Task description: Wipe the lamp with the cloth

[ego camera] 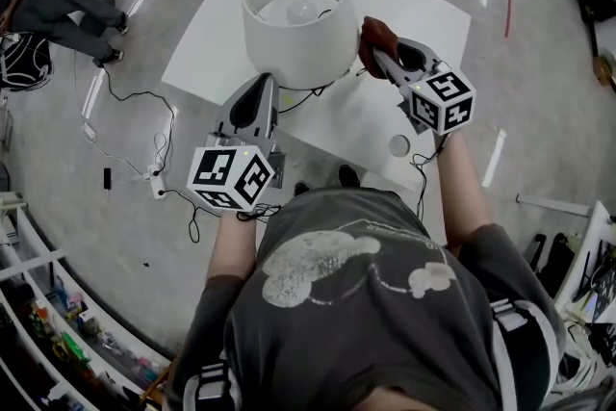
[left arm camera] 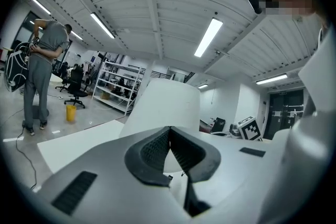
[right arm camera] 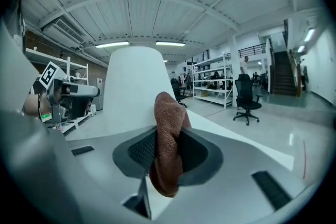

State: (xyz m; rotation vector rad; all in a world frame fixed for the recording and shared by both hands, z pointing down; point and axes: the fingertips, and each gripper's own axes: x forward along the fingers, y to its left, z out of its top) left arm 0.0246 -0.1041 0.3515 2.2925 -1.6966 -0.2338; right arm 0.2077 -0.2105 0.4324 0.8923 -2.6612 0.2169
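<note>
I have one white square table [ego camera: 428,19] under me, standing on a glossy grey floor. On it stands a single lamp [ego camera: 296,38]. Its shade is a plain white drum, slightly wider at the bottom and open at the top. Looking down through that opening I see one pale round bulb [ego camera: 302,11] in the middle. The shade looks smooth and evenly white in all three views, and I can make out no marks on it.

I am running two grippers, each with its marker cube. The left gripper [ego camera: 264,84] points at the near lower edge of the shade, on the lamp's left side. In its own view its dark ribbed fingers [left arm camera: 153,150] are pressed together at the tips with nothing between them, and the white shade rises just behind.

The right gripper [ego camera: 383,61] sits at the shade's right side. Its fingers [right arm camera: 140,150] are clamped on the one cloth [right arm camera: 170,113], a rust-brown, nubby piece folded into a thick wad. The wad stands up above the jaws and also hangs a little below them. From the head view the cloth lies right against the shade's right flank. I cannot tell whether it actually touches.

One small white disc [ego camera: 398,145] lies on the table near its front edge, apart from the lamp.
</note>
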